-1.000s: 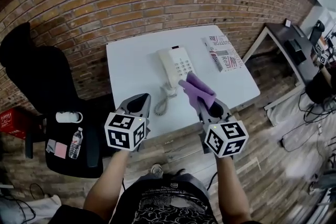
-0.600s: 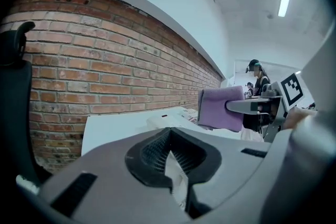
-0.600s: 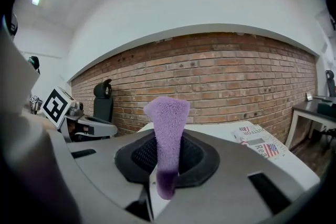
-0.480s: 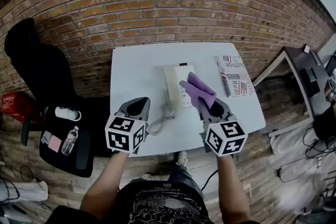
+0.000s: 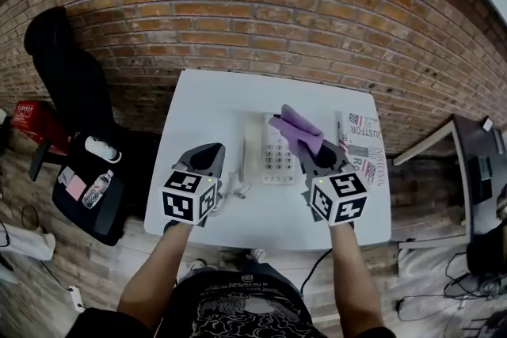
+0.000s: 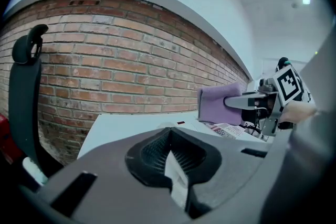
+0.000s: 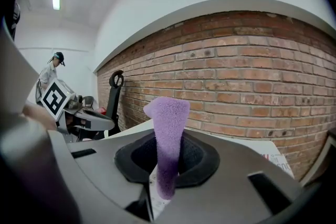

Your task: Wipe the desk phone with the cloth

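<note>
The white desk phone [image 5: 268, 153] lies at the middle of the white table [image 5: 214, 103], handset on its left, its coiled cord [image 5: 230, 187] trailing to the front. My right gripper [image 5: 309, 148] is shut on the purple cloth [image 5: 297, 129], which hangs above the phone's far right corner. In the right gripper view the cloth [image 7: 168, 128] sticks up from between the jaws. My left gripper [image 5: 207, 156] hovers left of the phone, above the table's left part, shut with nothing in it. In the left gripper view the cloth [image 6: 218, 104] shows at the right.
A folded newspaper [image 5: 360, 154] lies on the table right of the phone. A black office chair [image 5: 67, 83] stands left of the table, its seat holding a bottle [image 5: 99, 190]. The brick wall [image 5: 238, 20] runs behind. Another desk [image 5: 479, 170] stands at the right.
The view has closed in on the table. Both grippers now hang over the tabletop, and the cloth has come above the phone's far right corner. Neither grip has changed.
</note>
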The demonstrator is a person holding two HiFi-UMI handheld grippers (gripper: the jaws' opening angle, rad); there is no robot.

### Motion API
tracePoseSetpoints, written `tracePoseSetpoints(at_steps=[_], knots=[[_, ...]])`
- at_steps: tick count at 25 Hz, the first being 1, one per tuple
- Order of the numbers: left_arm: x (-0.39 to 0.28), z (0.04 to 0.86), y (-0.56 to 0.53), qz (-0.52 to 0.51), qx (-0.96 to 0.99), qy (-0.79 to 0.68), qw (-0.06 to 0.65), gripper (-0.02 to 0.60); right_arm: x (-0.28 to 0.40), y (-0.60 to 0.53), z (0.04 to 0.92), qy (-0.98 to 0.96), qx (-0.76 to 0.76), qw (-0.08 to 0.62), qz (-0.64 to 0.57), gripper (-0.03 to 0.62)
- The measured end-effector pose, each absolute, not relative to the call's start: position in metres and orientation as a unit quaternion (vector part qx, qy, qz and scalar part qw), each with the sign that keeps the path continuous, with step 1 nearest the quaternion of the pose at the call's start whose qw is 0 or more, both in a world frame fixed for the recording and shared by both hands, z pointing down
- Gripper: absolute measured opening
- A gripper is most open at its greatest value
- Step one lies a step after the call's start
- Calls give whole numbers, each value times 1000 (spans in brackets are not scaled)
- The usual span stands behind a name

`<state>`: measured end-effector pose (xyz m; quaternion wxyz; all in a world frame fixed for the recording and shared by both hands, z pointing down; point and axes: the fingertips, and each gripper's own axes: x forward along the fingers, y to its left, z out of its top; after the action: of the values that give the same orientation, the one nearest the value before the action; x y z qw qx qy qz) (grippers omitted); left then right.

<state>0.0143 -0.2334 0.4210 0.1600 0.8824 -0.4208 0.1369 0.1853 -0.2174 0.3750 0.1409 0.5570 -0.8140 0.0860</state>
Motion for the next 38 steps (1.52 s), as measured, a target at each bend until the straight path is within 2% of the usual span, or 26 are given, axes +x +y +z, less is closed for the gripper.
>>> tracePoseSetpoints(at_steps=[15,25,38], knots=[[21,433,-247,126,841,-495,176,6,207,-317,402,-847,480,228,27,46],[24,445,-251,126,826,-516,189,6,179,-334,460,-853,410,323,1,46],[23,459,-238,137,829,-501,207,6,158,-304,501,-863,377,327,76,46]])
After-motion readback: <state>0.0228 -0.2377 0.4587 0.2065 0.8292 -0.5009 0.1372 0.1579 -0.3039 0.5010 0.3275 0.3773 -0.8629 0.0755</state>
